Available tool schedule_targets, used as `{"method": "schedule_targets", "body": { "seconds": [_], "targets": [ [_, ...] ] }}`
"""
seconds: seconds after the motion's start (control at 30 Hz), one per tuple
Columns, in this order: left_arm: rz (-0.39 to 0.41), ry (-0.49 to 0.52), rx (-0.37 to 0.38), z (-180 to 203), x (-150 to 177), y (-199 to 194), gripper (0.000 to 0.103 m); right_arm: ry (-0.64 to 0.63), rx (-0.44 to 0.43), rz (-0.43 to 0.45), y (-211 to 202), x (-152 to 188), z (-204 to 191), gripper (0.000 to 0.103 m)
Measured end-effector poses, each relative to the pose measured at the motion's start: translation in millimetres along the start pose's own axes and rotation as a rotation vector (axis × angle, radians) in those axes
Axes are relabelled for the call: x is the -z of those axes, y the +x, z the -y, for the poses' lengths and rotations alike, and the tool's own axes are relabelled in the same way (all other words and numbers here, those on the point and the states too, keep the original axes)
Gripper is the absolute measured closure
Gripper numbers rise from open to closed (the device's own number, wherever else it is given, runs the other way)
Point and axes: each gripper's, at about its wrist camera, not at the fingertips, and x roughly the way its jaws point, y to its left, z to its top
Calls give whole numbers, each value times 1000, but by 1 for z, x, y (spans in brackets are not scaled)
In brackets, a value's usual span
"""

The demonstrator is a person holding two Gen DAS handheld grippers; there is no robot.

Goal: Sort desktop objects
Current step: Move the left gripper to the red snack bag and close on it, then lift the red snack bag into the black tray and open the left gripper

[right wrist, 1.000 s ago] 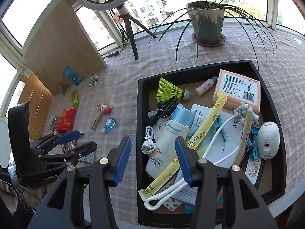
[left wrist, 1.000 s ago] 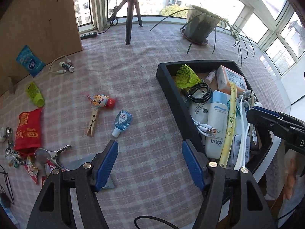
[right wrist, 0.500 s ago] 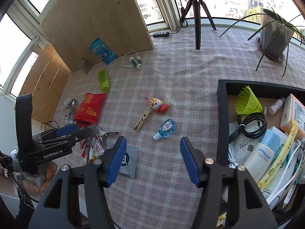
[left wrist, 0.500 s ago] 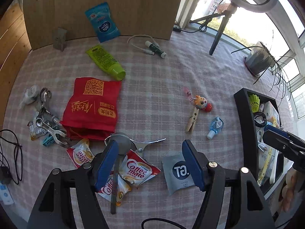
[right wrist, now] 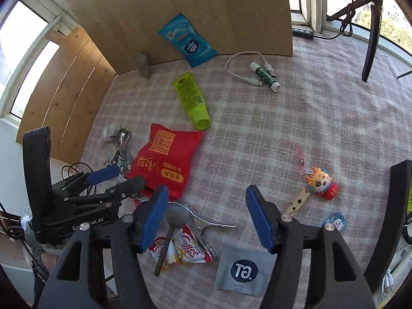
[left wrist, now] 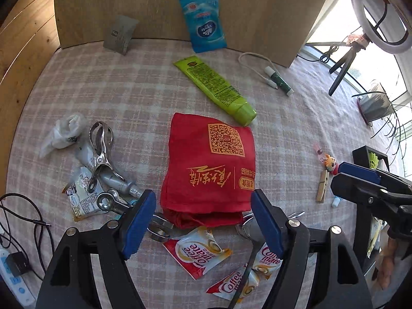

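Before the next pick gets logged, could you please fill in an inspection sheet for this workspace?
Surface: checked cloth, flat.
Job's things: red bag, green tube, blue pack leaning on the board, creamer sachets, grey sachet, doll clip.
Clutter: metal clips, spoon, crumpled wrap.
Tongs: left tongs and right tongs open, just been widening, nothing between them.
Cables: white cable; black cable at the edge.
Surroundings: windows, tripod, plant.
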Motion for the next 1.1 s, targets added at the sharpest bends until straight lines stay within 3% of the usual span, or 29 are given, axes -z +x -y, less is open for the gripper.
{"method": "schedule_targets", "body": {
  "seconds": [0.3,0.57,0.67,0.83,1.1],
  "targets": [
    [-67,-8,75,-14,-6,26,29,82,-82,-102,68,-26,-16,41],
    [-57,-16,129,-13,-6,35,32,134,-122,-141,103,-29,-20,41],
    [-45,-5,123,-10,-6,34,36,130,-147,-140,108,-27,-26,46],
    [-22,6,128,-4,-6,27,39,125,-133,-122,103,-27,-29,46],
    [45,43,122,31,-8,-3,40,103,-135,-66,66,-27,-24,46]
  ]
}}
